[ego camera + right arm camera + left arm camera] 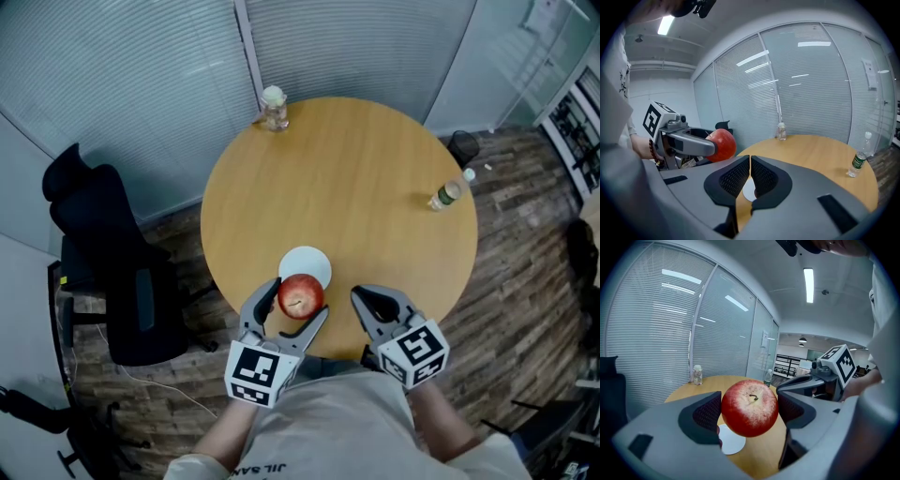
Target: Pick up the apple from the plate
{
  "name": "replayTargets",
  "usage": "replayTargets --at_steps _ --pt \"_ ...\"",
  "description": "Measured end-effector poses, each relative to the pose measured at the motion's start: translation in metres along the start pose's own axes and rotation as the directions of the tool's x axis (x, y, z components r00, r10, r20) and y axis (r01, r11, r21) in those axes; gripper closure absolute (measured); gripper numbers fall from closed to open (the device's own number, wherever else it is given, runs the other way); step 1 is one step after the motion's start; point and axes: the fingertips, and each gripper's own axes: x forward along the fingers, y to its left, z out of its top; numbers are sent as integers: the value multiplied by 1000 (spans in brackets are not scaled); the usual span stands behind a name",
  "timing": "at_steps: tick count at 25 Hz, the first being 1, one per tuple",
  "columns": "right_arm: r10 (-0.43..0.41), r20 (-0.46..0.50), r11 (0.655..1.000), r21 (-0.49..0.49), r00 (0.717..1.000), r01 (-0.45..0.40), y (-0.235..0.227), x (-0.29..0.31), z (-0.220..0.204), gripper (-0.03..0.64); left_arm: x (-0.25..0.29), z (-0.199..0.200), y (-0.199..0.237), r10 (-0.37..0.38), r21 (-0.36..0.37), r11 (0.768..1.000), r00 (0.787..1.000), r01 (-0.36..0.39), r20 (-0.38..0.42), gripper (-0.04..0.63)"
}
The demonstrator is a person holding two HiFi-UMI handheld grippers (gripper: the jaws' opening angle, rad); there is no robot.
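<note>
A red apple (pixel 301 295) (pixel 750 407) (pixel 723 144) is held in the air above the table's near edge, clamped between the jaws of my left gripper (pixel 293 306) (pixel 749 412). The small white plate (pixel 306 266) (pixel 731 441) lies bare on the round wooden table (pixel 347 187), just beyond and below the apple. My right gripper (pixel 368 306) (pixel 750 176) hovers to the right of the apple with its jaws shut and nothing between them. In the right gripper view the plate (pixel 748 190) peeks out behind the closed pads.
A glass jar (pixel 274 108) stands at the table's far left edge. A plastic bottle with a green label (pixel 450 192) (pixel 858 161) stands at the right edge. A black office chair (pixel 112 272) sits to the left on the wooden floor. Glass partitions with blinds run behind the table.
</note>
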Motion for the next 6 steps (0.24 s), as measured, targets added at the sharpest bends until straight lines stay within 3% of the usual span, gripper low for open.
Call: replayTargets --at_steps 6 --pt "-1 5 1000 -2 1000 1 0 -4 0 583 -3 -1 -3 -4 3 1000 1000 4 -7 216"
